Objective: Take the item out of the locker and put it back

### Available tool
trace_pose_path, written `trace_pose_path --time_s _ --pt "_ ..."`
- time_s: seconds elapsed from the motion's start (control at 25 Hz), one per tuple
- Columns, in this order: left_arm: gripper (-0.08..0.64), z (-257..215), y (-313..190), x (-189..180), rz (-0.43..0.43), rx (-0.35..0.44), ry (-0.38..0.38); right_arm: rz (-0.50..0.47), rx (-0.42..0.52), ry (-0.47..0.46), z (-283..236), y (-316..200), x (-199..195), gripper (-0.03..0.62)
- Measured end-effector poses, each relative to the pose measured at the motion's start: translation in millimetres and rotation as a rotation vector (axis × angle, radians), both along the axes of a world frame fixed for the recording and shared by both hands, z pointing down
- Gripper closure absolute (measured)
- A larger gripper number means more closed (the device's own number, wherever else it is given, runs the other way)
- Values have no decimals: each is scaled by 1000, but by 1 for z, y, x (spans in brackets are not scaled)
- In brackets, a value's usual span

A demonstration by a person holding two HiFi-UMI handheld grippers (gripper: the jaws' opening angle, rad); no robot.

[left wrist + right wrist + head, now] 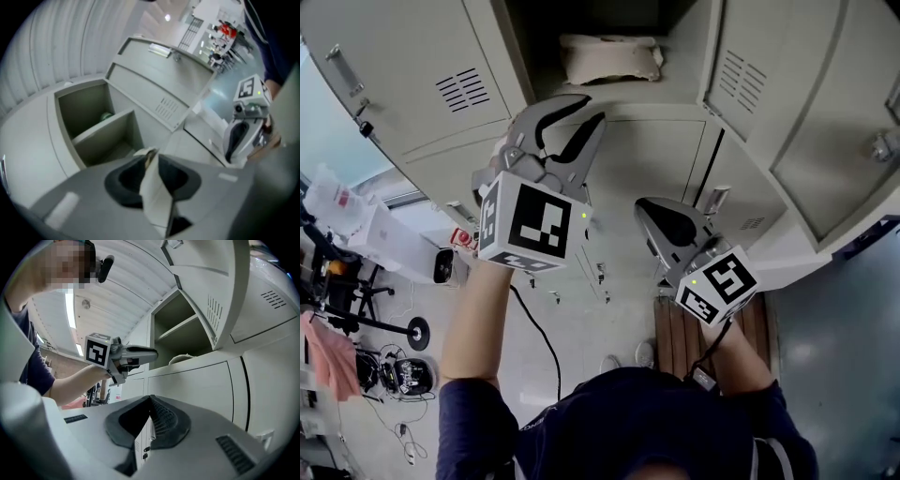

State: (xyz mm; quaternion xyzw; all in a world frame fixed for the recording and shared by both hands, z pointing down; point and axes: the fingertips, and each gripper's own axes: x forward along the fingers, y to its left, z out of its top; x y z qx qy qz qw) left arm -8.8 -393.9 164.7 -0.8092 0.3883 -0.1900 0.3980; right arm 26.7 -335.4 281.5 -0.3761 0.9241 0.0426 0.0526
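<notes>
Plainly, one locker compartment stands open, flanked by two swung-out vented doors, one at the picture's left and one at its right. One item is in it: a cream crumpled bundle lying on the compartment's floor near the front edge, touched by neither tool. In the right gripper view a single shelf divides the compartment above the bundle, and the left gripper view shows one small green thing on that shelf, too small to tell what it is.

Two grippers are raised before the opening, each carrying one marker cube. The left gripper points at the compartment with its two jaws parted and only locker wall showing through the gap. The right gripper is lower, in front of the closed doors under the compartment, its jaw tips meeting with nothing between them.
</notes>
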Motion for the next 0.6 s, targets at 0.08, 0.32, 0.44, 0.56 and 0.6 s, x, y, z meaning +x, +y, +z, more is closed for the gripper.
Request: trace_pose_path --time_s 0.08,0.32,0.44,0.56,0.6 --pt "481 9 8 -12 22 -34 62 8 -2 9 1 6 -6 588" --pt "507 35 30 -39 100 -143 219 43 -3 25 2 24 -25 588" --pt "520 47 41 -49 135 -191 297 68 -5 28 2 34 -32 588" --pt "533 58 52 -56 164 -236 365 86 -10 32 4 44 -37 588" --pt "535 61 55 -57 172 -250 382 90 -11 35 4 47 -38 588"
